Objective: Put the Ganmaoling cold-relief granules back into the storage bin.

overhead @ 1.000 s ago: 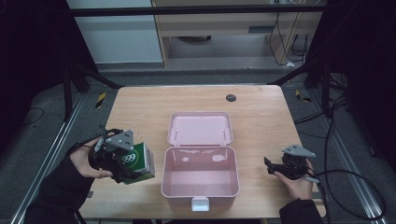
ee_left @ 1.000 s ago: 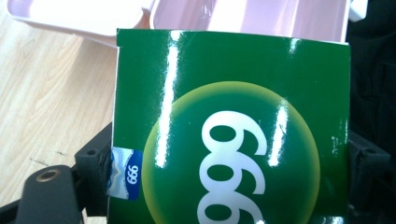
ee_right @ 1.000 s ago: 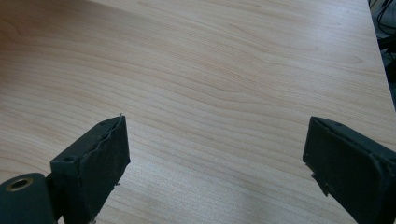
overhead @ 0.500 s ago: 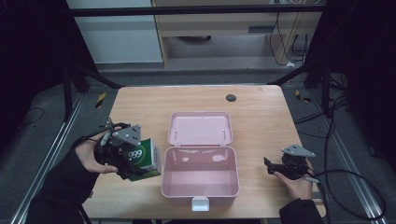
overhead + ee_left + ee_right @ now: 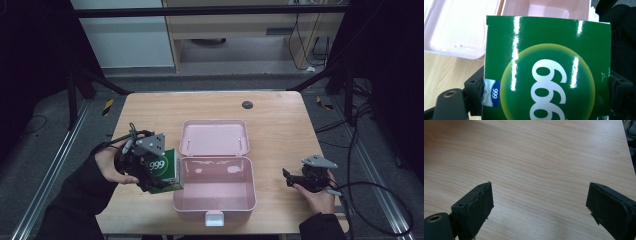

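A green box printed "999" (image 5: 163, 170) hangs just left of the open pink case (image 5: 215, 189), held off the table. My left gripper (image 5: 150, 172) is shut on it. In the left gripper view the green box (image 5: 549, 72) covers most of the frame between the black jaws, with the pink case (image 5: 456, 30) behind it. The case's lid (image 5: 215, 137) lies flat open toward the far side. Over bare wood at the right, my right gripper (image 5: 290, 177) is open with nothing in it; its two fingertips (image 5: 477, 205) stand wide apart.
The wooden table (image 5: 280, 130) has a small dark round disc (image 5: 247, 104) near its far edge. A white latch (image 5: 214, 218) sticks out from the case's near side. Metal frame rails and cables run along the floor on both sides.
My left gripper has carried the green box rightward, up to the left wall of the pink case. The right gripper has stayed where it was.
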Action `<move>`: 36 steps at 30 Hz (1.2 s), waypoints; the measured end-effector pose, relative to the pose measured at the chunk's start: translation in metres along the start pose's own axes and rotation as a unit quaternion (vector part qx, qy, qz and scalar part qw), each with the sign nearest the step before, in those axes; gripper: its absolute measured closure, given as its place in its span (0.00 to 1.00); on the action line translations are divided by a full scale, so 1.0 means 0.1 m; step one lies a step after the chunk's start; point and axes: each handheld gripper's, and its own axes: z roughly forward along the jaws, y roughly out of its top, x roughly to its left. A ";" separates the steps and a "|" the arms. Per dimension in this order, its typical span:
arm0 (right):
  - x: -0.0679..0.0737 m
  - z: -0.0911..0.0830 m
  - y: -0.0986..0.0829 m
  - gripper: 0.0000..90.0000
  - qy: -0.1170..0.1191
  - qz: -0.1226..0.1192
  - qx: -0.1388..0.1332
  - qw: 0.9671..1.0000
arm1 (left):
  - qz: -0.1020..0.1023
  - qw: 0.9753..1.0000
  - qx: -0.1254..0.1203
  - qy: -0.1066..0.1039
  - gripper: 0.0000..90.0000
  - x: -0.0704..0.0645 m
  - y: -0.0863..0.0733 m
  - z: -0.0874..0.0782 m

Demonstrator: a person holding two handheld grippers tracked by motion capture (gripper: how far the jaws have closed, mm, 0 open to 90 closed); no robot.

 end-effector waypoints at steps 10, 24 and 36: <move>0.00 0.00 0.00 0.08 0.000 -0.001 -0.001 1.000 | 0.051 0.998 0.040 -0.018 0.16 -0.08 0.10 0.14; -0.02 0.00 -0.02 0.08 0.001 0.000 -0.003 1.000 | 0.117 0.987 0.102 -0.035 0.16 -0.09 0.17 0.38; -0.02 0.00 -0.02 0.08 0.003 0.001 -0.002 1.000 | 0.108 0.987 0.113 -0.039 0.16 -0.12 0.12 0.61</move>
